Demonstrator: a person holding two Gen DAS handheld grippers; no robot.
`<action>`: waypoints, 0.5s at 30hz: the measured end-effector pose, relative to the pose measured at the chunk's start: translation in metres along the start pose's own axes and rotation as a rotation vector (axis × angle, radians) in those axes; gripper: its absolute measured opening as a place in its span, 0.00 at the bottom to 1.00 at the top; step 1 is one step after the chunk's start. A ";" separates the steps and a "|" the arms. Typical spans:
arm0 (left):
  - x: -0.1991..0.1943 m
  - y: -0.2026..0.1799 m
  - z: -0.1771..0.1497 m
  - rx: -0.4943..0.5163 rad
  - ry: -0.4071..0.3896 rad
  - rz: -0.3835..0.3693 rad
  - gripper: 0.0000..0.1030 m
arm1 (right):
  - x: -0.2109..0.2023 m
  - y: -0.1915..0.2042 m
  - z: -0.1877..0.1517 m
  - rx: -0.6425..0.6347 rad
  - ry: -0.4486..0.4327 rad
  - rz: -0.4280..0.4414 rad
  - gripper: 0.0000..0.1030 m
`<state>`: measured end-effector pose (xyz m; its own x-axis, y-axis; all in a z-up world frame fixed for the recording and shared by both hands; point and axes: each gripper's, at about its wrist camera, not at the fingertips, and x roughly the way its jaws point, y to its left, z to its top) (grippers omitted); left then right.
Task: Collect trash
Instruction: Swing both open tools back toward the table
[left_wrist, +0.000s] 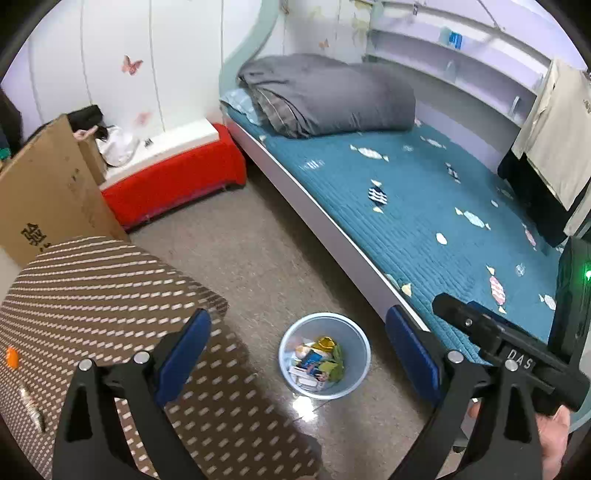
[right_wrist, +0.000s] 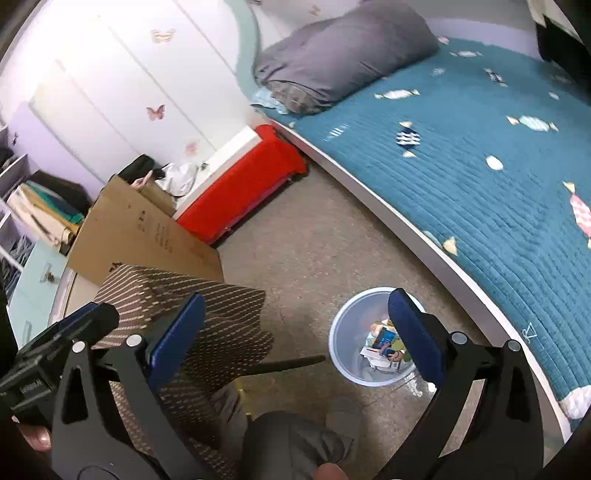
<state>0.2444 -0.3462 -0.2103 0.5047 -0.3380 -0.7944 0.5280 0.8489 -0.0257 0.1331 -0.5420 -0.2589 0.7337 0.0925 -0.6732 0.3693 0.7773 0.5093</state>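
Observation:
A pale blue trash bin (left_wrist: 355, 334) stands on the floor by the bed, holding several wrappers and small boxes (left_wrist: 317, 360). It also shows in the right wrist view (right_wrist: 345, 325). My left gripper (left_wrist: 297, 350) is open and empty, held above the bin. My right gripper (right_wrist: 295, 330) is open and empty, above the floor just left of the bin. The right gripper's black body (left_wrist: 506, 343) shows at the right of the left wrist view.
A table with a brown patterned cloth (left_wrist: 92, 295) stands to the left, with a small orange item (left_wrist: 12, 357) and a silvery wrapper (left_wrist: 32, 408) on it. A cardboard box (left_wrist: 48, 192), a red bench (left_wrist: 173, 184) and a bed with a teal cover (left_wrist: 424, 206) surround the floor.

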 end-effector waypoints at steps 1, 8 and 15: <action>-0.008 0.005 -0.003 -0.003 -0.011 0.008 0.91 | -0.003 0.007 -0.001 -0.010 -0.003 0.005 0.94; -0.059 0.045 -0.025 -0.058 -0.077 0.024 0.91 | -0.027 0.070 -0.015 -0.096 -0.021 0.031 0.94; -0.118 0.099 -0.053 -0.138 -0.172 0.066 0.92 | -0.043 0.142 -0.036 -0.238 -0.035 0.044 0.94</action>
<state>0.2004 -0.2005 -0.1511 0.6502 -0.3339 -0.6825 0.3975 0.9150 -0.0690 0.1333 -0.4132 -0.1768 0.7670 0.1111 -0.6319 0.1950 0.8980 0.3946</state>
